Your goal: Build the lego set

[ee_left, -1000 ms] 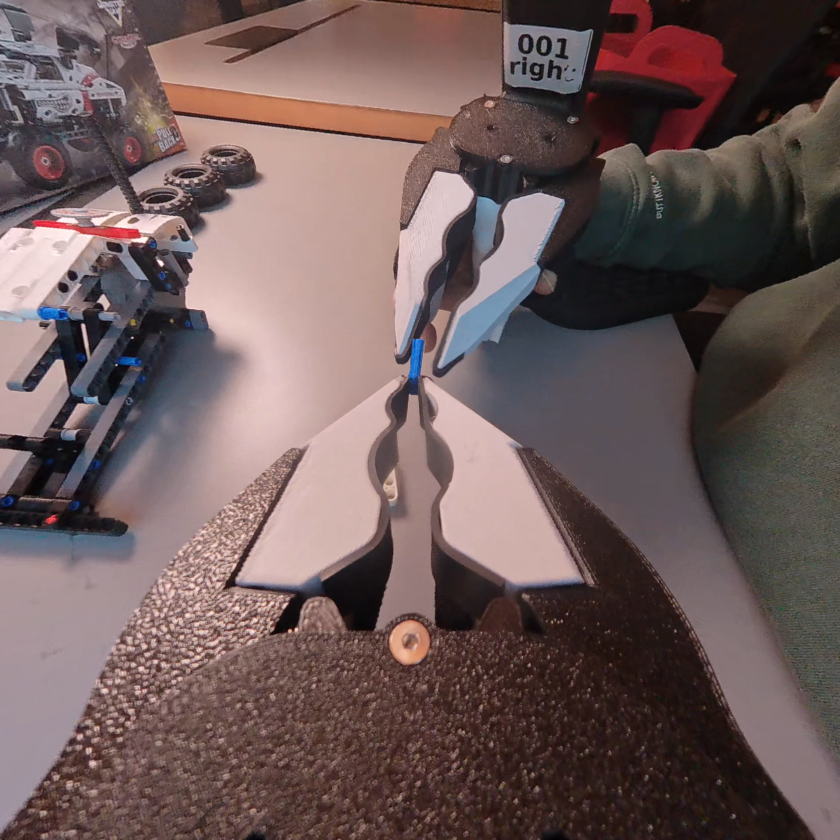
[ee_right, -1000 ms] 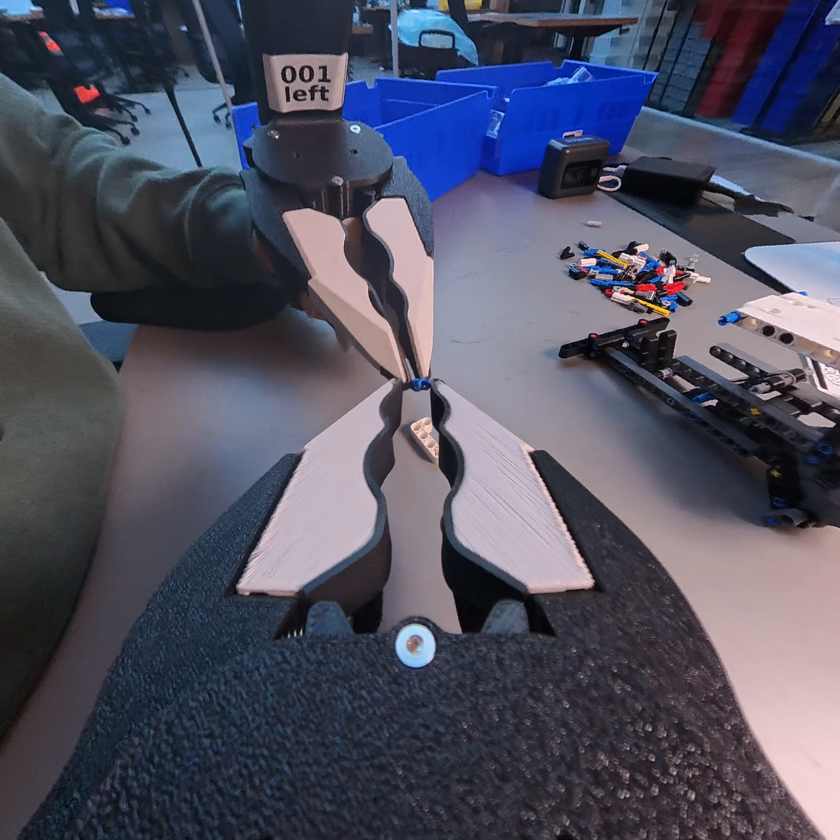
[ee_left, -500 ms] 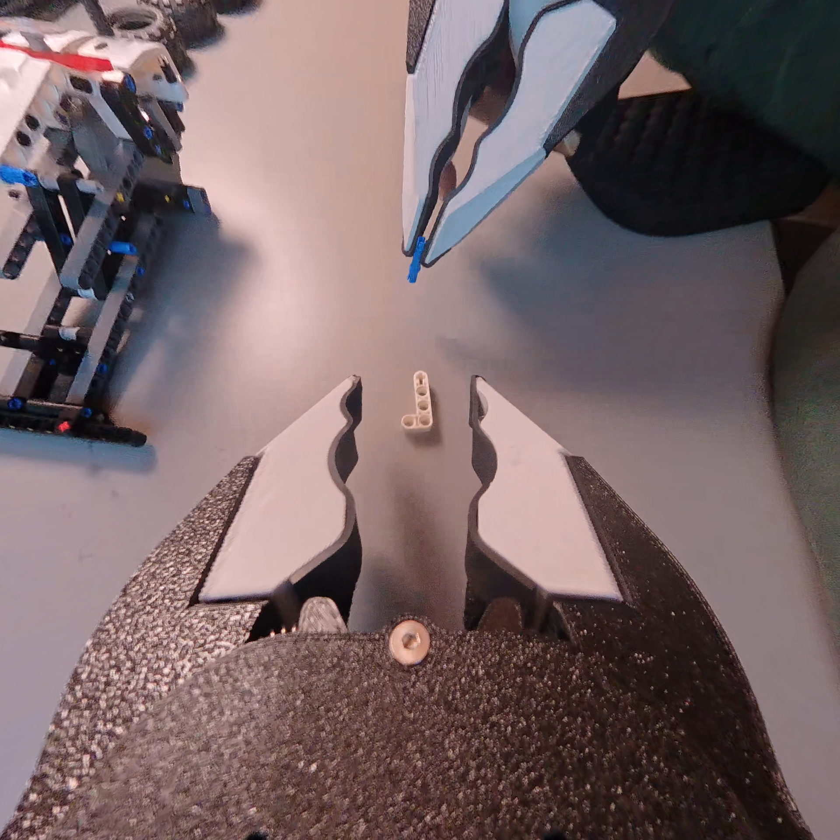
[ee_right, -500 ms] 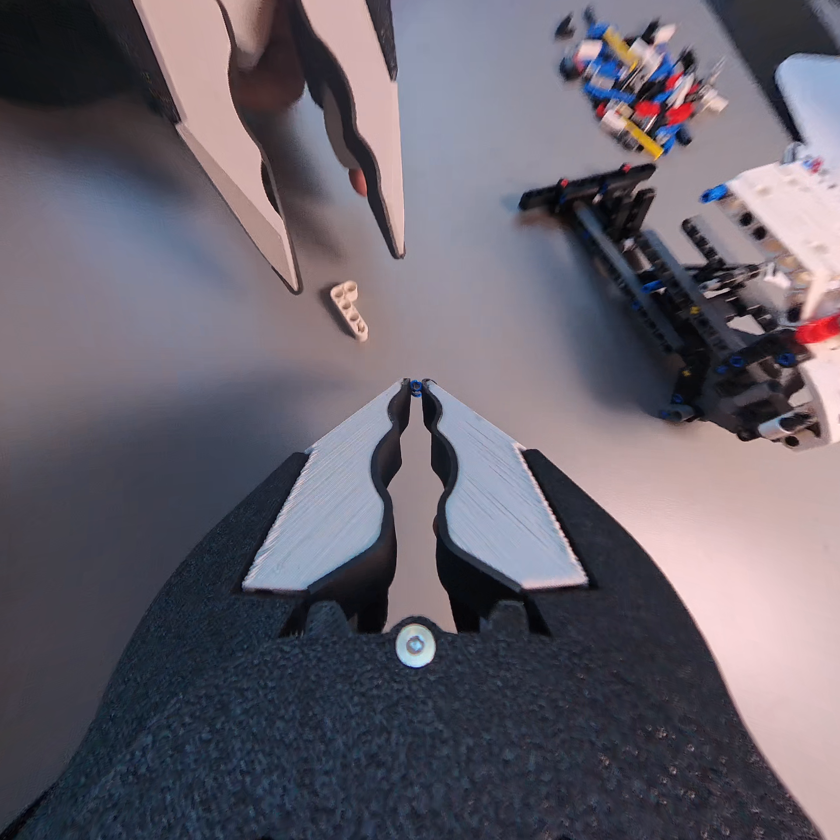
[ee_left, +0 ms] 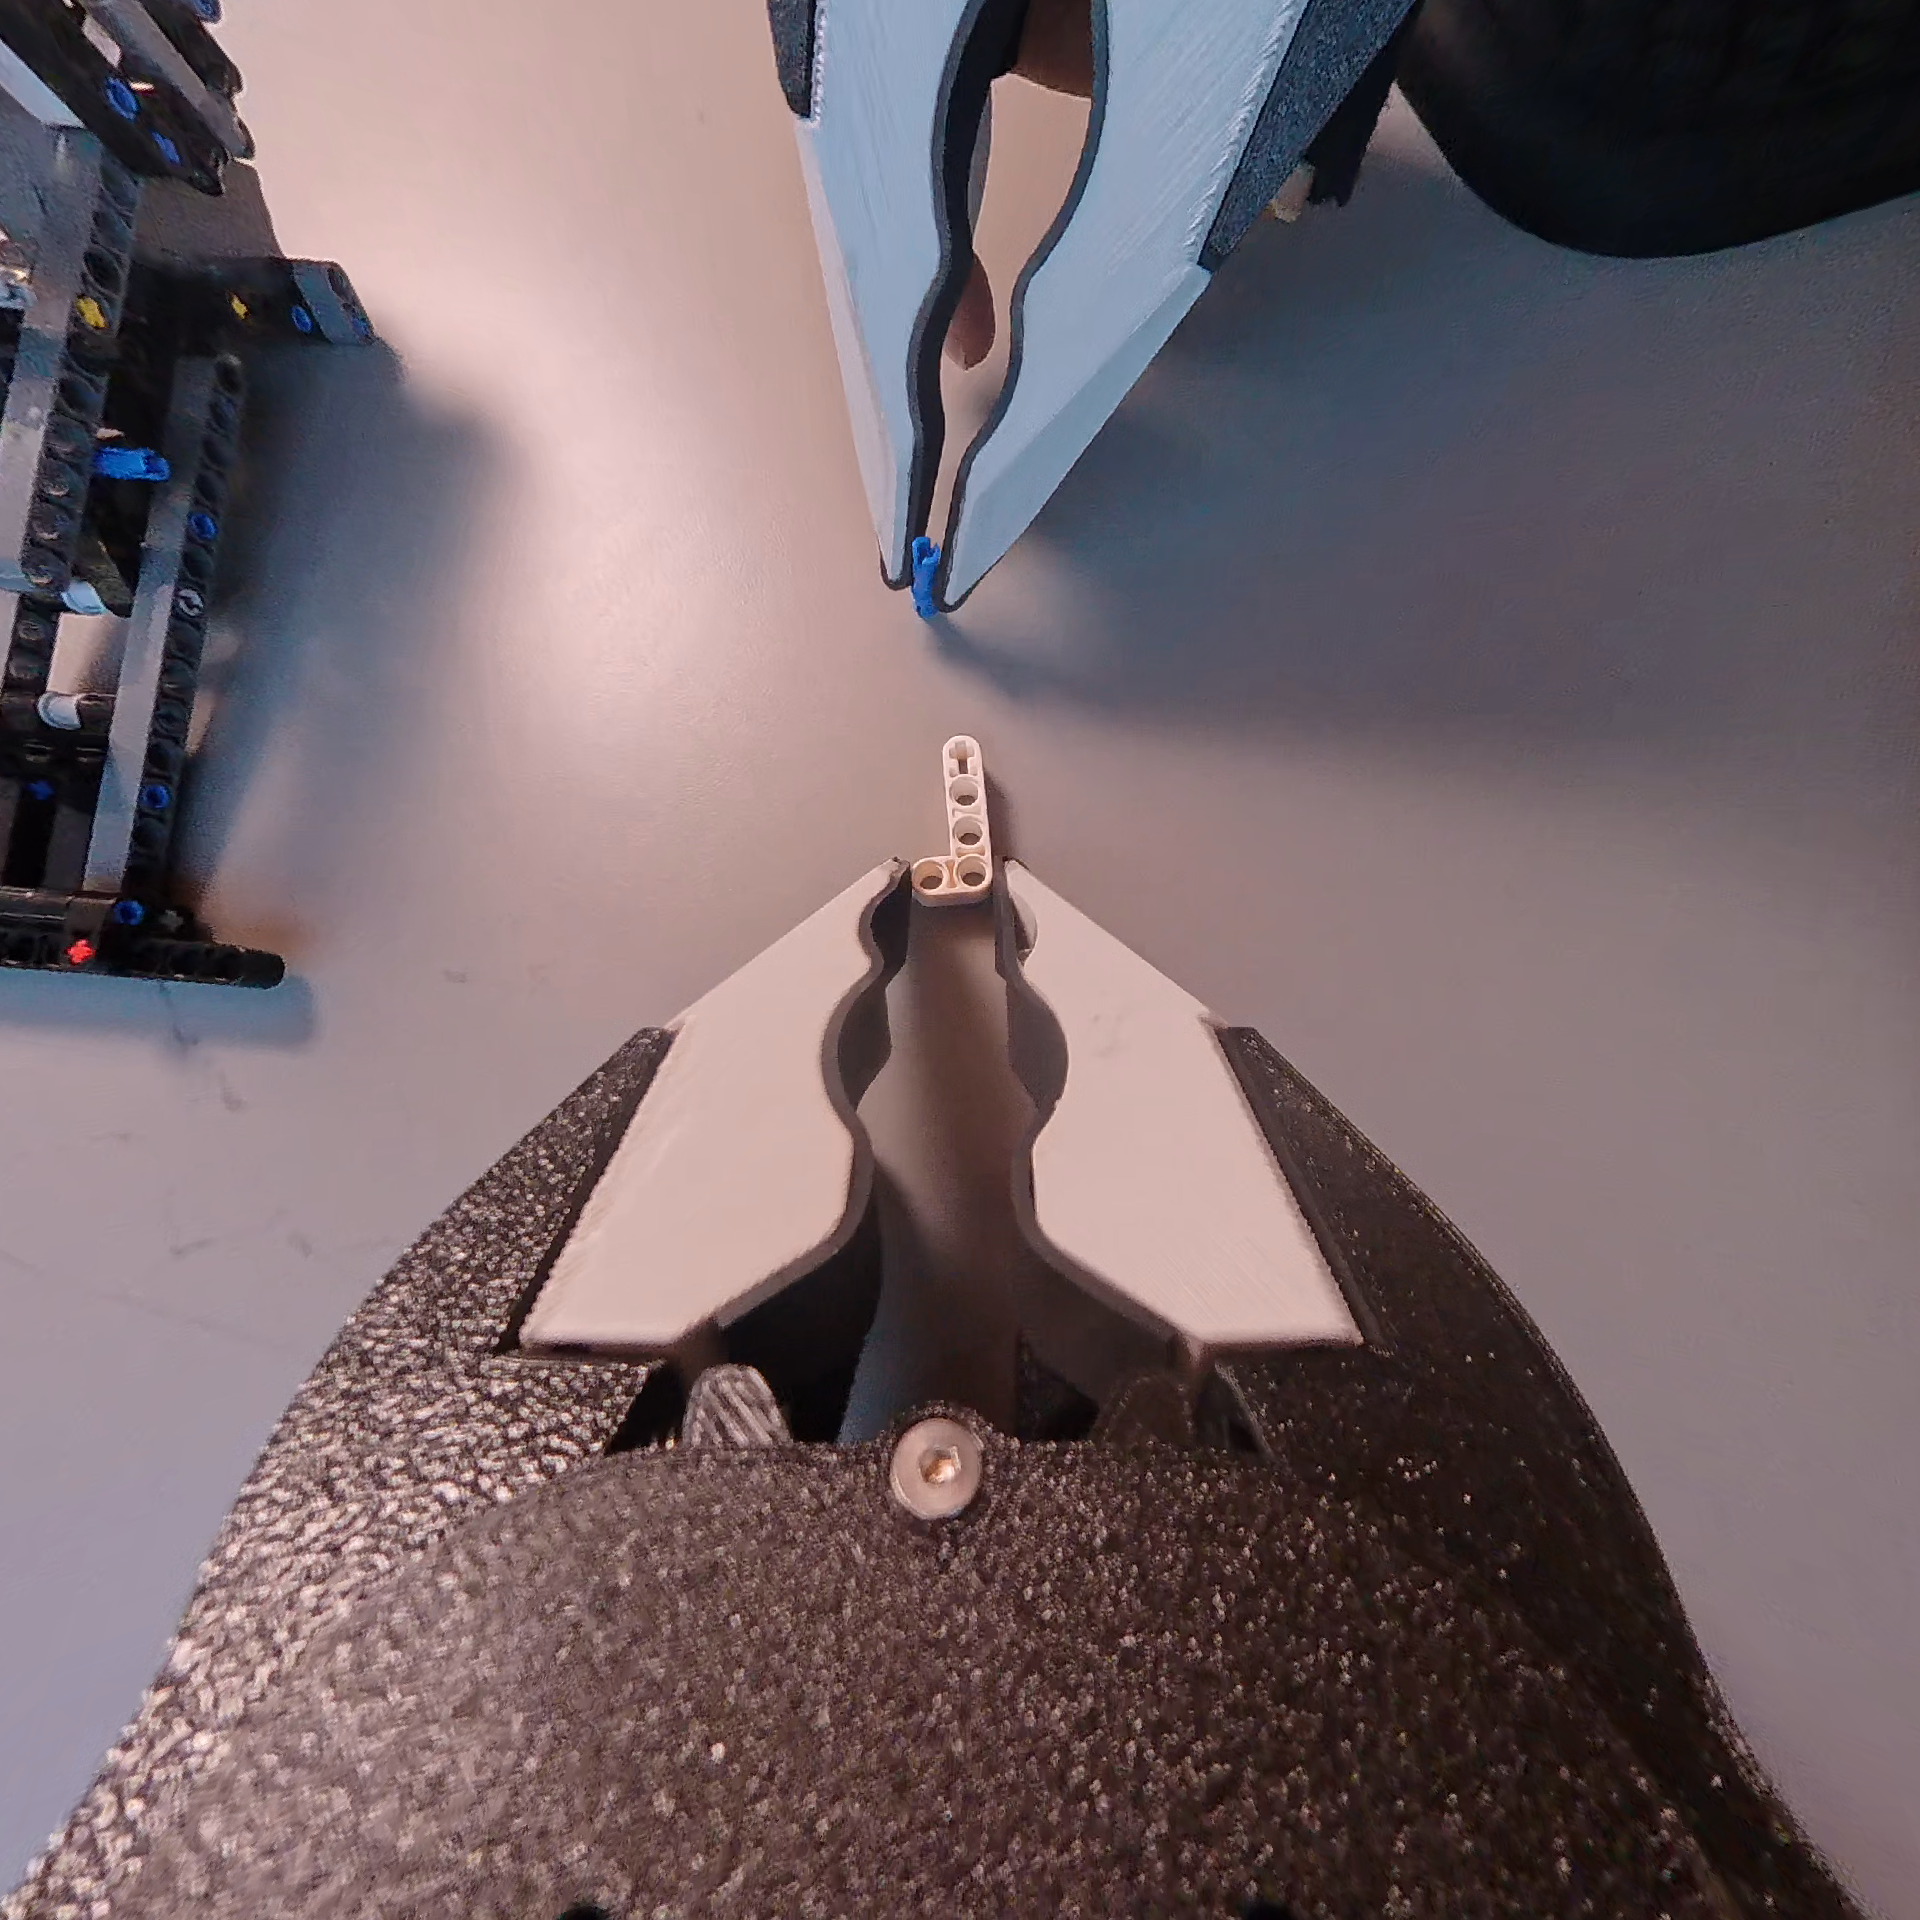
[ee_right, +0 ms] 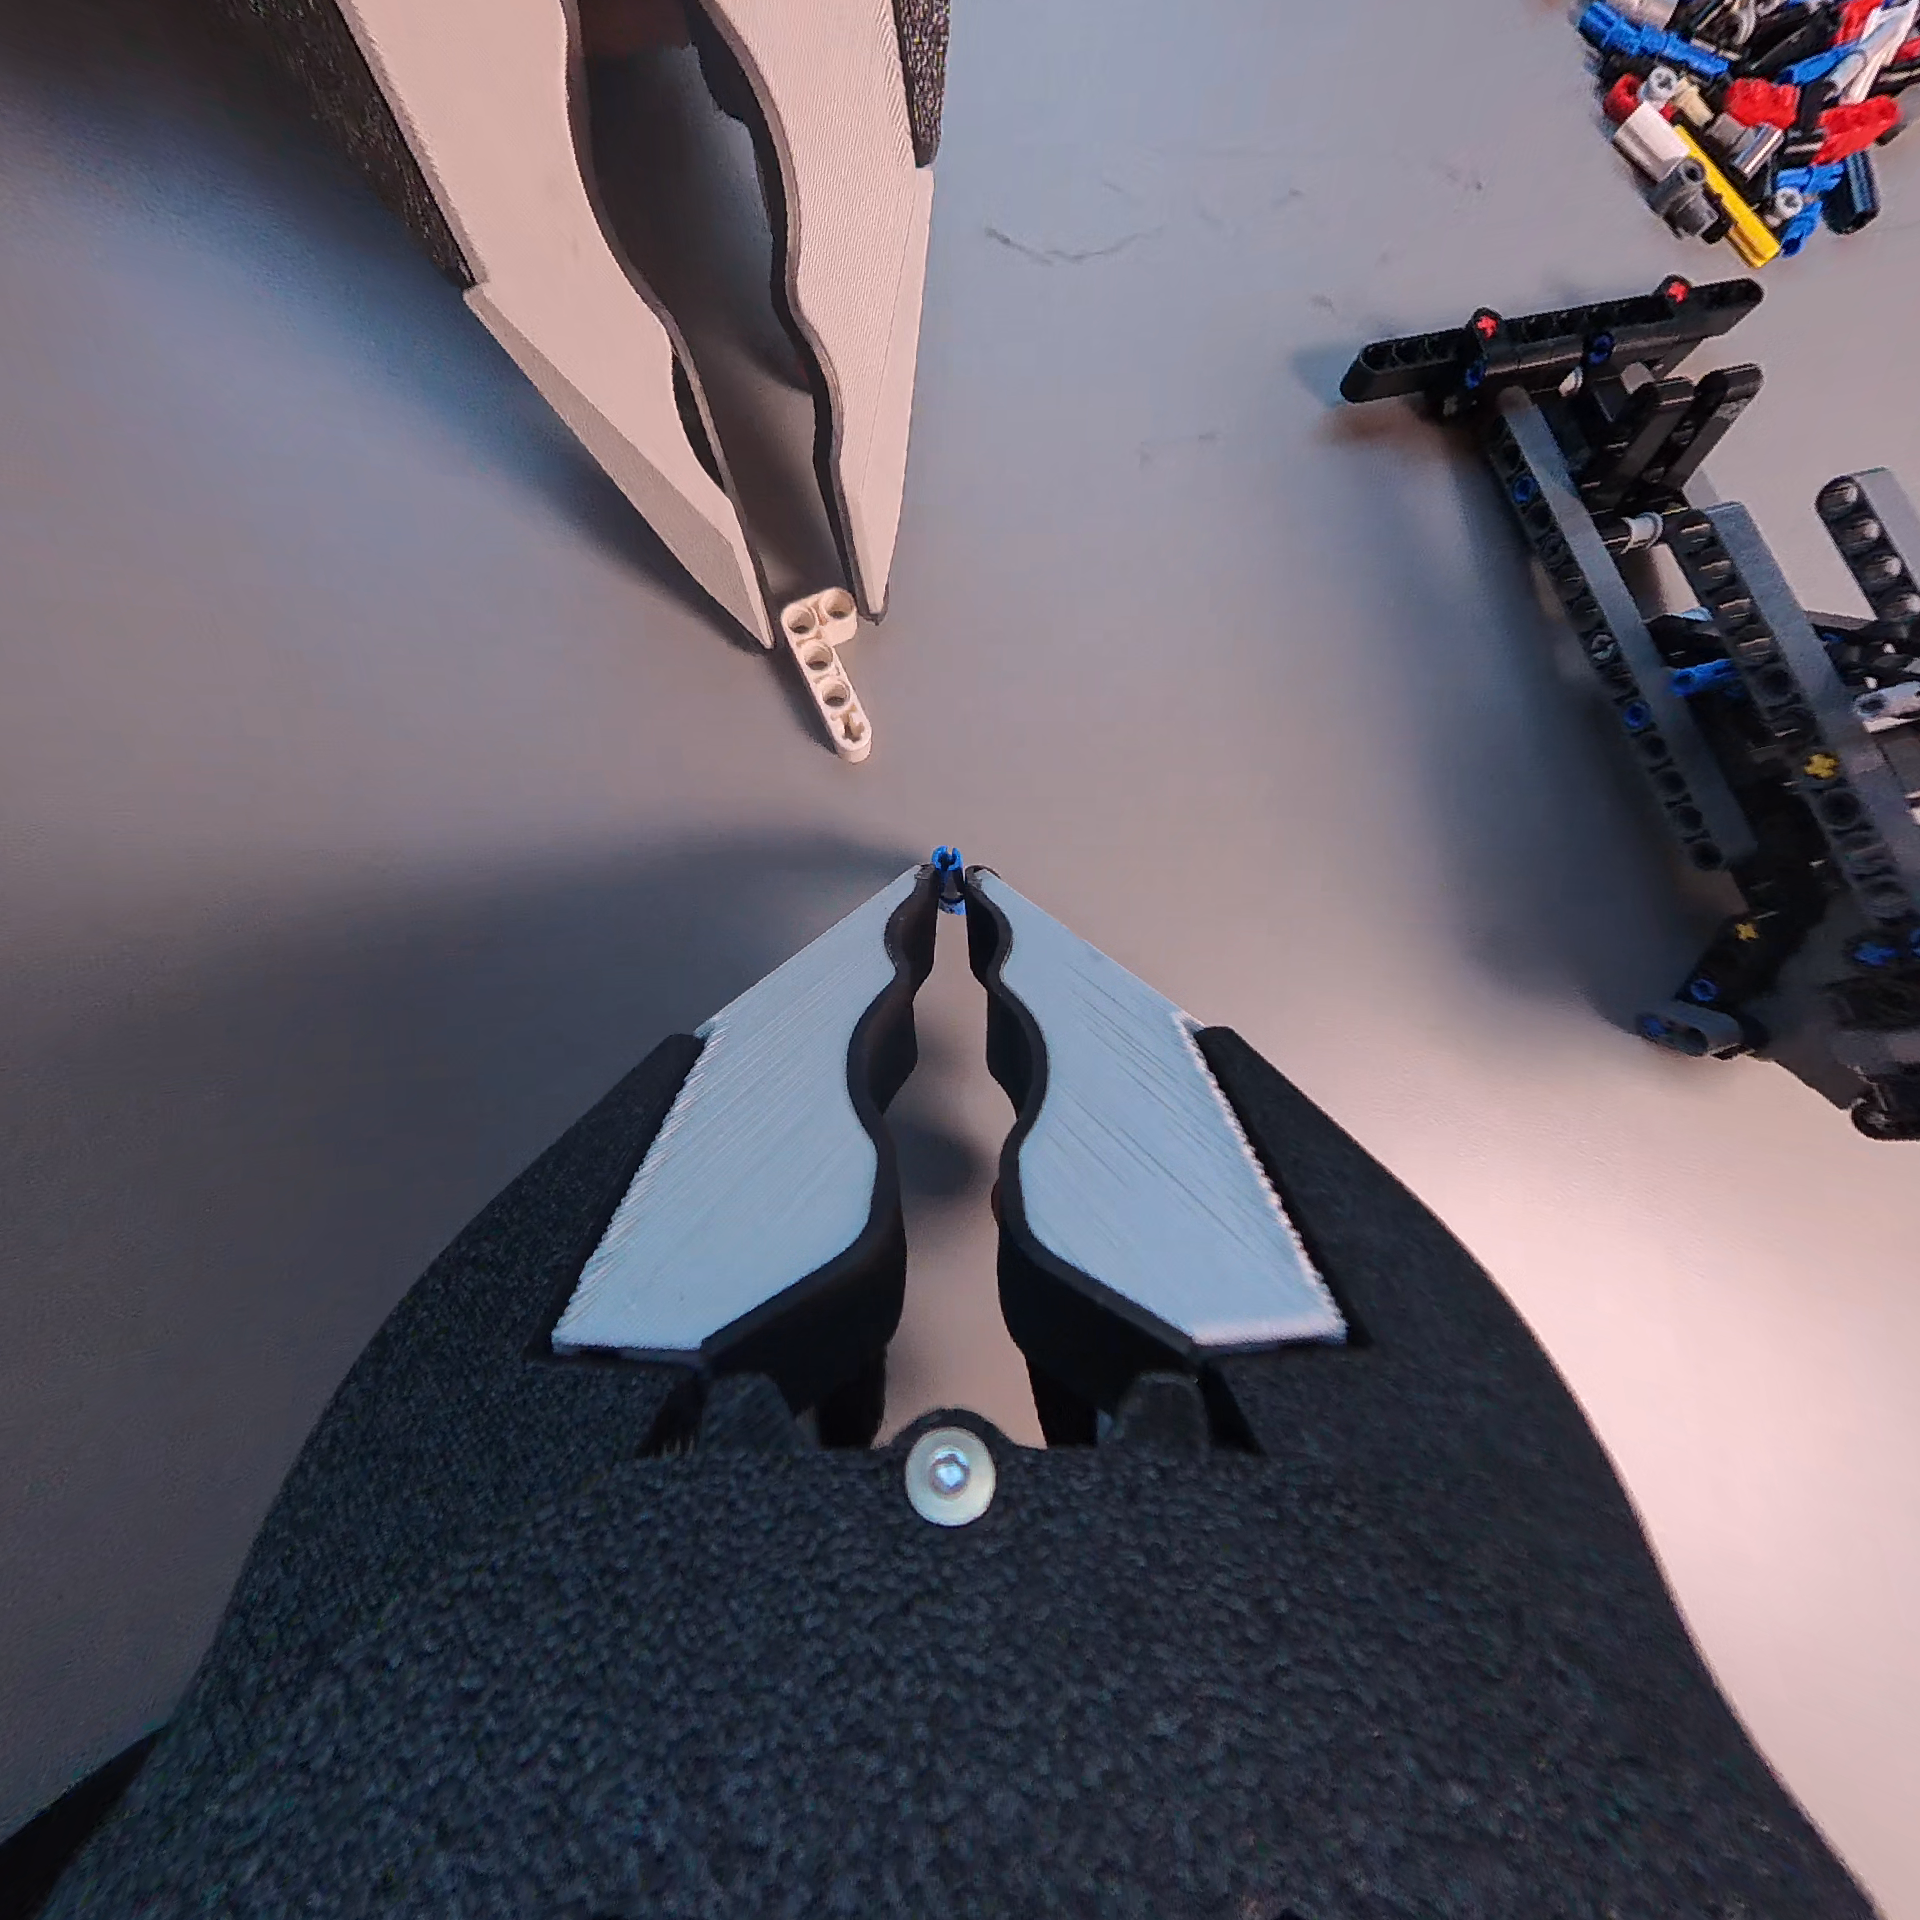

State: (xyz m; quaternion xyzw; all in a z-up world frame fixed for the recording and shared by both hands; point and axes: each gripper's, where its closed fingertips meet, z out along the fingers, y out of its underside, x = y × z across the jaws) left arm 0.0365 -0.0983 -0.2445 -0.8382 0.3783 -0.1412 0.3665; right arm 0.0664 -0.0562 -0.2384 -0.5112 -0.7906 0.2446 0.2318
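A white L-shaped beam (ee_left: 966, 800) lies flat on the grey table. My left gripper (ee_left: 953, 868) is closed around its short leg, with the long leg pointing away from me. It also shows in the right wrist view (ee_right: 824, 623) with the beam (ee_right: 836, 696) between its tips. My right gripper (ee_right: 948, 878) is shut on a small blue pin (ee_right: 945, 860) that sticks out past the tips. It hovers just beyond the beam's far end, also seen in the left wrist view (ee_left: 920, 594) with the pin (ee_left: 923, 577) pointing down at the beam.
The partly built black and grey truck chassis (ee_left: 114, 582) lies to the left in the left wrist view, and to the right in the right wrist view (ee_right: 1662, 582). A pile of small loose coloured pieces (ee_right: 1745, 114) sits at the far right. The grippers' ends are close to 6 centimeters from one another.
My left gripper let go of the blue pin, opened, dropped to the table and closed around the white beam's short leg. My right gripper took the pin and came lower towards the beam.
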